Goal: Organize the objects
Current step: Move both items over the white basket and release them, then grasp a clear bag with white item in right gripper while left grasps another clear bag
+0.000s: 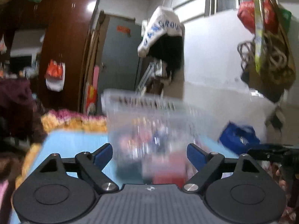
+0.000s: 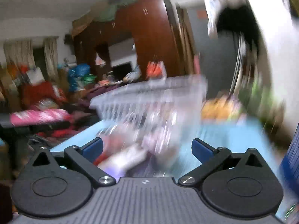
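A clear plastic basket (image 1: 142,100) with a slotted rim stands on a light blue surface (image 1: 74,143). It is blurred by motion and holds several small colourful items that I cannot tell apart. My left gripper (image 1: 149,153) is open, just in front of the basket, with nothing between its blue pads. In the right wrist view the same basket (image 2: 149,97) is ahead, heavily blurred, with loose items (image 2: 129,158) on the blue surface (image 2: 224,136) before it. My right gripper (image 2: 147,149) is open and empty.
A blue box (image 1: 239,138) lies right of the basket. A patterned blanket (image 1: 74,119) borders the blue surface. A brown wardrobe (image 1: 61,46), a grey door (image 1: 119,56) and hanging bags (image 1: 162,31) stand behind. A cluttered bed (image 2: 41,115) is at left.
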The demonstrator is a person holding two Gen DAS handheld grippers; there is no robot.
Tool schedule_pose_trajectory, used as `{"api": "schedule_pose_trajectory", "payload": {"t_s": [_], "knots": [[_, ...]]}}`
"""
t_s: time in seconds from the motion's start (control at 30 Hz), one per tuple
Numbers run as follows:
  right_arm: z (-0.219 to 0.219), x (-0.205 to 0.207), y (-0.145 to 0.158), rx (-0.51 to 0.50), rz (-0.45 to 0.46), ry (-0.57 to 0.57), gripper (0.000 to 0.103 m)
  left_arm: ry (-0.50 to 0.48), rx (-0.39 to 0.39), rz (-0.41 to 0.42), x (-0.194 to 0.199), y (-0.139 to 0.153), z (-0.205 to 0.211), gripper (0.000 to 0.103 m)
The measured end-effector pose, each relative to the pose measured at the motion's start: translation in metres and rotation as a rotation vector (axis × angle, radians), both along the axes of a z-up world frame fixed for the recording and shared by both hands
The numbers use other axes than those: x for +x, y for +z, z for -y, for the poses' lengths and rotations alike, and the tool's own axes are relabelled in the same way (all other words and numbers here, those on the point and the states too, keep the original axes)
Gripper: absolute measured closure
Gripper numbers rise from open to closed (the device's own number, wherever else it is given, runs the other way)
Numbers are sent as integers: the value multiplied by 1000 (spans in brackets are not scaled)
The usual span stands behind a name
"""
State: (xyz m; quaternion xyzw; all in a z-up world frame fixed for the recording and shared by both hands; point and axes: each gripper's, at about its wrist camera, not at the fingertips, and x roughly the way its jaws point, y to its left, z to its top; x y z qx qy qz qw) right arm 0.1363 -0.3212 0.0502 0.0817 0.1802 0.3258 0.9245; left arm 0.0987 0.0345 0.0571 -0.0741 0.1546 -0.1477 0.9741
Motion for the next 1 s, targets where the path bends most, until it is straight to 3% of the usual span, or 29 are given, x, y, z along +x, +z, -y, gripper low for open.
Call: {"api": "schedule_pose_trajectory", "payload": {"t_s": [0.1,0.23,0.43,0.5,0.63,0.87,1.0], "knots": [[18,-4,-25,101,-62,-58,0,-35,-38,-35,-11,-20,0,14],[5,-3,-36,-15,-3,-157,0,-25,15,-37,-17,-34,9,14],[-24,-4,-48,-182,53,-194,13,-36,59,-53,-16,-45,19,14],[-26,-12,-52,-205,53,-187,20,-39,87,-52,-17,-49,27,14],[-30,-20,-50,-242,83,-213,22,-26,87,-56,-15,-56,36,14],[-29,-18,-55,-247,54,-199,47,24,120,-66,-12,-63,43,15],[-23,-17,-56,-215,46,-189,47,28,125,-31,-16,-63,45,15]]}}
